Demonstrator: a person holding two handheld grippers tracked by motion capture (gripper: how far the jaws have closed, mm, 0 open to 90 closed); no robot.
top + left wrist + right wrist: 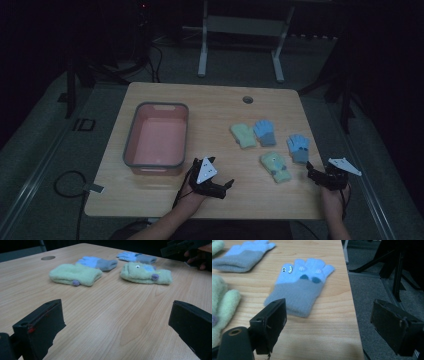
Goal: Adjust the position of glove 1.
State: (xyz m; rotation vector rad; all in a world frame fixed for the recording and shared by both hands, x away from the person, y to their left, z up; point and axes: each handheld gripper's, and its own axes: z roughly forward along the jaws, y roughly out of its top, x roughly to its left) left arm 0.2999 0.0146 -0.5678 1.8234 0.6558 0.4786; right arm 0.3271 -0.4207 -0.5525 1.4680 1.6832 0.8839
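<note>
Four small gloves lie on the right half of the wooden table (210, 102). A plain green glove (243, 136) (75, 274) and a blue-and-grey glove (265, 132) (97, 262) lie side by side. Nearer me are a green glove with a face (275, 166) (146, 273) and a blue glove with a face (298, 148) (303, 285). My left gripper (216, 176) (115, 307) stands open low over bare wood, pointing at the green gloves. My right gripper (315, 175) (329, 303) is open just short of the blue face glove's grey cuff, its right jaw past the table edge.
A pink bin with a grey rim (131, 135) stands on the left half of the table and looks empty. A cable hole (247, 99) sits near the far edge. The table's right edge (352, 302) drops to grey floor. A white desk frame (240, 30) stands behind.
</note>
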